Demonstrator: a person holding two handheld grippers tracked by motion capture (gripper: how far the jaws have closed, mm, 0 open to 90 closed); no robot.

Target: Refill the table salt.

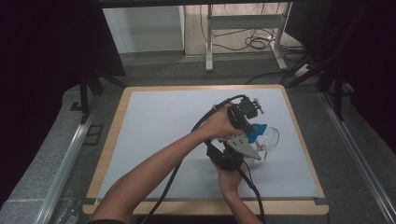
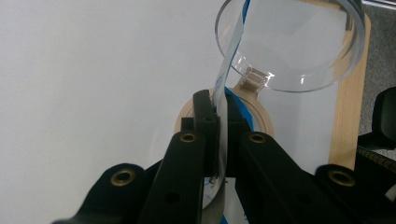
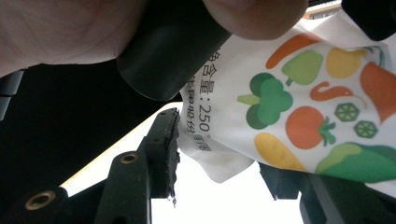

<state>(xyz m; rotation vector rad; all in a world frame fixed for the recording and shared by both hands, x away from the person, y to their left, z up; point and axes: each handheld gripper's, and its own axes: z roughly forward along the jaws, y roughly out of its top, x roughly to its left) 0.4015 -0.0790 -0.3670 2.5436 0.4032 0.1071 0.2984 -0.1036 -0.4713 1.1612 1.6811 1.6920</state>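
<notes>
White vegetable-printed pouch, crumpled corner

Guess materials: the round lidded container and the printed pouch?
Container lid: clear rigid plastic, glossy; the table shows through it and its rim glints. Printed pouch: thin flexible film or coated paper, matte white with vegetable print; it creases softly at its edge.

A: Count on desk?
B: Hand-held grippers: two, left hand-held gripper far, right hand-held gripper near. Clear plastic lid: one. Printed pouch: one. Round wooden ring: one.
A: Hands?
B: Two.
</notes>
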